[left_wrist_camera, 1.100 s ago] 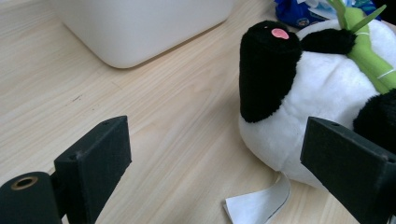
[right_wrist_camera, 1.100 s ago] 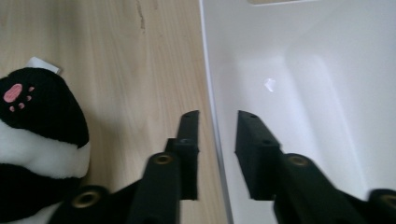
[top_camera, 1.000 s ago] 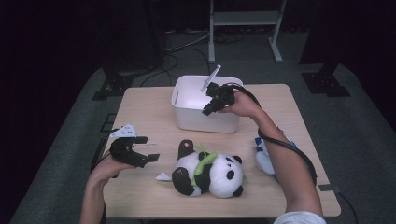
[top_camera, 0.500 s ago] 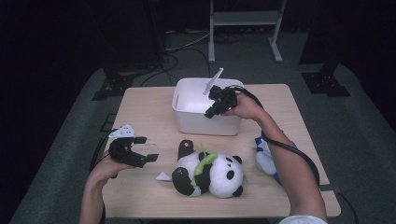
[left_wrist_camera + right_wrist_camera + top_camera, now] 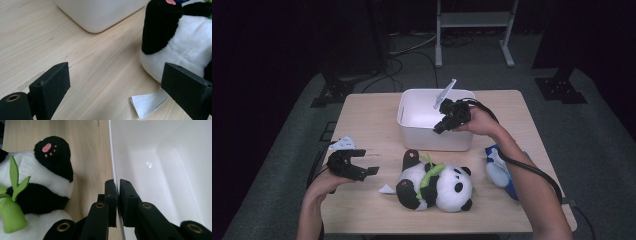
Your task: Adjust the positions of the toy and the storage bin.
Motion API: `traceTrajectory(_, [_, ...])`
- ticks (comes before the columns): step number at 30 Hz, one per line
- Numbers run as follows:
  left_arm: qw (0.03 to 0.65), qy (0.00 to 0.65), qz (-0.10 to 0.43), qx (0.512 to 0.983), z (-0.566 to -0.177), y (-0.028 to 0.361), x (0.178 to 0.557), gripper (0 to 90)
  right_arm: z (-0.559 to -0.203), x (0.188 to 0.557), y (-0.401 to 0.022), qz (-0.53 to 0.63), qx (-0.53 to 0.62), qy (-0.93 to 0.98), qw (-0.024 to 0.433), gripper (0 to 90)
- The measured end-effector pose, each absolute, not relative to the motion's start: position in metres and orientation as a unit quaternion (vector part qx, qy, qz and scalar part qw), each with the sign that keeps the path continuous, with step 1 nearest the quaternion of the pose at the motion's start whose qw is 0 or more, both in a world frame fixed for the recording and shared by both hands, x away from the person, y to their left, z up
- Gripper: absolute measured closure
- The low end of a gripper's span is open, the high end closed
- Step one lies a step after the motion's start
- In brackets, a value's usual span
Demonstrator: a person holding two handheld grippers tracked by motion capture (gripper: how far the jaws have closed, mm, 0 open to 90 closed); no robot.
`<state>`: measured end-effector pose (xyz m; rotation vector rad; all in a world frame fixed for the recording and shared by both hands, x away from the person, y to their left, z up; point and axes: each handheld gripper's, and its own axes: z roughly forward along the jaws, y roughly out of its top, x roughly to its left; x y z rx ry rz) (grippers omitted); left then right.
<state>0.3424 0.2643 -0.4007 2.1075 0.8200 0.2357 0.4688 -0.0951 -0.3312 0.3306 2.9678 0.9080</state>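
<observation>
The right tongs (image 5: 117,185) are clamped on the near wall of the white bin (image 5: 412,131), one jaw outside and one inside, so the thin rim is pinched between the pads. That grip reads as a way to steady or drag the bin, since a thin plastic wall gives the flat jaws a firm edge to hold. In the high view the right tongs (image 5: 443,125) sit at the bin's front rim, toward its right half, with the hand (image 5: 477,121) just behind them at the bin's right side and the cable looping off toward the person.

The left tongs (image 5: 115,85) stand wide apart with nothing between the jaws; in the high view the left tongs (image 5: 362,167) rest low over the worktop (image 5: 362,125), well to the left of the bin and nearer the person. They face the stuffed panda (image 5: 437,184), probably poised to take it next.

The panda lies on its back just in front of the bin, one black paw (image 5: 53,155) reaching close to the bin's wall. A small white paper tag (image 5: 147,103) lies at its side, farther from the bin. A blue-and-white soft thing (image 5: 499,170) lies in front of the bin's right corner.
</observation>
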Motion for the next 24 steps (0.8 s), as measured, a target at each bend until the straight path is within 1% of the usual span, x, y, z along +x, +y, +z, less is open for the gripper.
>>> traceTrajectory(5, [0.412,0.326,0.096,0.845,-0.405,0.264,0.344,7.4,-0.331,0.464,-0.096,0.291,0.101,0.951,0.008,83.8])
traceTrajectory(11, [0.421,0.327,0.097,0.841,-0.404,0.264,0.343,7.4,-0.331,0.459,-0.095,0.285,0.097,0.954,0.005,83.9])
traceTrajectory(24, [0.418,0.324,0.096,0.843,-0.404,0.263,0.343,7.4,-0.331,0.448,-0.094,0.277,0.08,0.957,0.0,83.9])
